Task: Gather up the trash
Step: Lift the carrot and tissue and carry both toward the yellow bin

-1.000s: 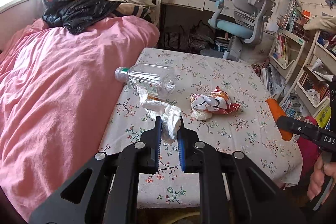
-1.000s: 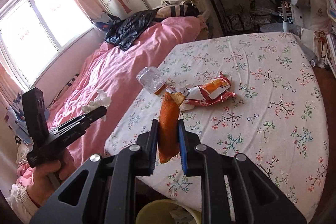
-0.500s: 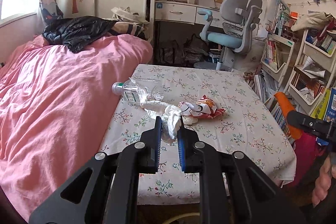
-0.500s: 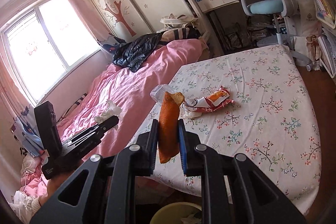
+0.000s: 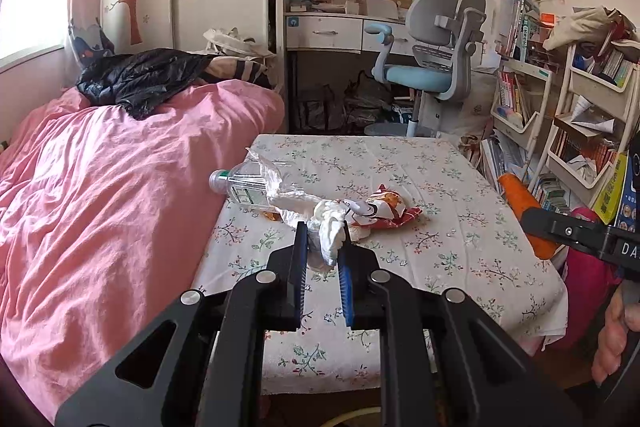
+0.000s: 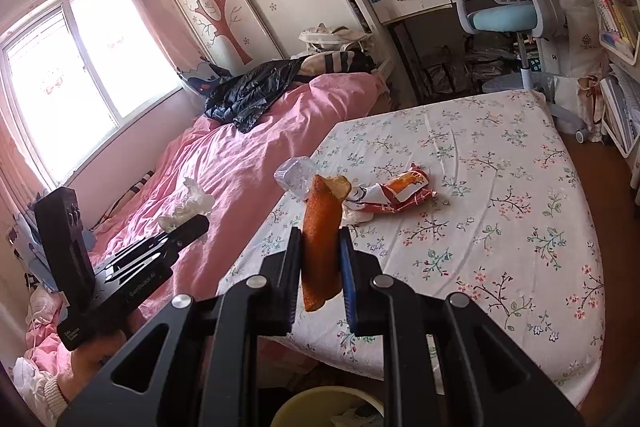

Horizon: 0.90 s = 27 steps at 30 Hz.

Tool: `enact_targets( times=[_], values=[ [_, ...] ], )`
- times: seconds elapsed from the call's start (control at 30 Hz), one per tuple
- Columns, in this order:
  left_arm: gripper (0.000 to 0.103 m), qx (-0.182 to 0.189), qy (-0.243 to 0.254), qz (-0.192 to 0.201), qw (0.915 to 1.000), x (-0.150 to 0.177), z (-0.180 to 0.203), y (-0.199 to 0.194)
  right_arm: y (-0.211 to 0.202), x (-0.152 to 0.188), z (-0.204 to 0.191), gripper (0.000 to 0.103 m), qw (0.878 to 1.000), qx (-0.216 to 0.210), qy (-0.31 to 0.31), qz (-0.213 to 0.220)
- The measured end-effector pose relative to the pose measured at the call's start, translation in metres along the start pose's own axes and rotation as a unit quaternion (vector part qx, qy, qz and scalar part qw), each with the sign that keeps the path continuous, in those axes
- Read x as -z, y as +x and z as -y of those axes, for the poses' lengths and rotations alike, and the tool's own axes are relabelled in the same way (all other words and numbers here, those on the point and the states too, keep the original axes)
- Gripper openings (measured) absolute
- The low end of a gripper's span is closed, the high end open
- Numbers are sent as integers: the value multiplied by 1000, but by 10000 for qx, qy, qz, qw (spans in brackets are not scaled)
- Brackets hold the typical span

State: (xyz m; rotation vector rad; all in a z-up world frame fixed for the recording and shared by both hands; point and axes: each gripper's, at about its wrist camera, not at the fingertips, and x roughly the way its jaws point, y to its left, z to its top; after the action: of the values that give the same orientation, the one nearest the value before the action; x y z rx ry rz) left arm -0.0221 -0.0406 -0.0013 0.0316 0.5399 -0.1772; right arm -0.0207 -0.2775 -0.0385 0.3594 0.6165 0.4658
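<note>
While clamped on a white tissue [image 5: 329, 231], left gripper [image 5: 323, 247] hangs over the tabletop [image 5: 472, 227] edge. Right gripper [image 6: 320, 259] pinches an orange peel [image 6: 320, 227]. Bottle [image 5: 240, 187] at 11 o'clock of wrapper [image 5: 384, 211]. Bin [image 6: 320, 407] at 6 o'clock.

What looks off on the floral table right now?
A clear plastic bottle lies tipped on its side at the table's edge beside the pink bed, and a crumpled red snack wrapper lies mid-table. Nothing looks spilled.
</note>
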Motion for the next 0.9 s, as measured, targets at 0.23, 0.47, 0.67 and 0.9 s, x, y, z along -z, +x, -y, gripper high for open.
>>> enact_targets(
  times=[0.23,0.47,0.67,0.9],
  values=[
    [14,2,32,27,10000,0,2,0,3,3,-5,19,9999,-20,-109,-86],
    [14,3,48,16,10000,1,2,0,4,5,-8,19,9998,-24,-119,-138],
    [14,-5,118,-20,9999,0,5,1,8,8,-11,19,9995,-28,-199,-249],
    [14,-40,117,-48,9999,2,5,3,8,14,-13,19,9990,-36,-246,-380]
  ],
)
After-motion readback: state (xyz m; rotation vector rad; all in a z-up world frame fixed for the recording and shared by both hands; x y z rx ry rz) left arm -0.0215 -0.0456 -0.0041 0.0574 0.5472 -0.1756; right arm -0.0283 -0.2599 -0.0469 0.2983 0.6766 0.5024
